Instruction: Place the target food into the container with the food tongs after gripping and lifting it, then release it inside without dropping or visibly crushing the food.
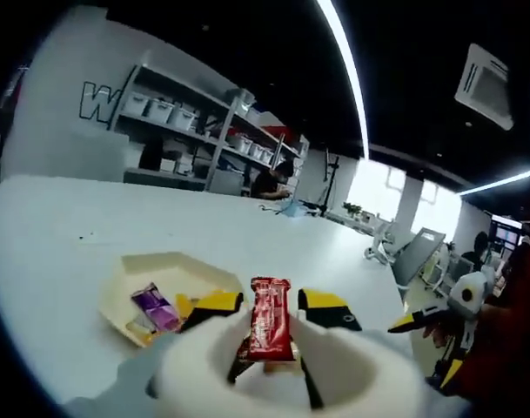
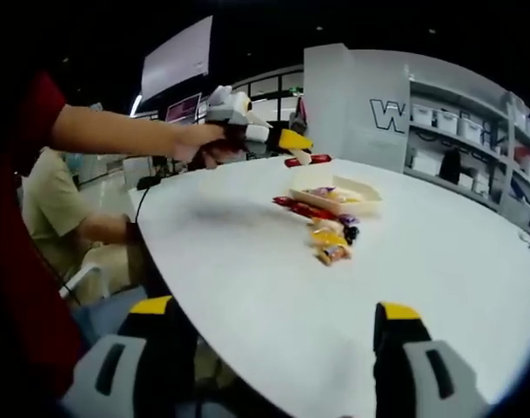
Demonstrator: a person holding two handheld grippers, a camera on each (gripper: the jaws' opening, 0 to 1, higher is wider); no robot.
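**Red bar held over the table**

Red wrapper, upright, sat at the lower centre of the left gripper view: the bar (image 1: 270,320) was pinched between the tips of the tongs (image 1: 273,364), which were closed down to the bar's width and rose through the white ring at the bottom of the frame. The left gripper (image 1: 271,306) had its yellow-tipped jaws standing on either side of the bar, drawn in on the tongs. In the right gripper view the same gripper (image 2: 291,142) appeared at upper centre, held by a hand (image 2: 199,144), with the bar (image 2: 307,160) jutting out level over the table's far edge.

Just left of the bar in the left gripper view lay the cream tray (image 1: 132,275), holding a purple packet (image 1: 154,306) and yellow pieces. The bar was above the table (image 1: 64,261), beside the tray and not in it. In the right gripper view the tray (image 2: 360,190) sat right of centre, and in front of it lay a second red bar (image 2: 301,207) and loose yellow sweets (image 2: 328,244) on the white tabletop.

The right gripper (image 2: 273,335) showed its jaws wide apart at the bottom of its view, holding nothing; it also appeared at the right edge of the left gripper view (image 1: 434,335).

Shelves (image 1: 195,131) with boxes stood against the far wall, upper left.
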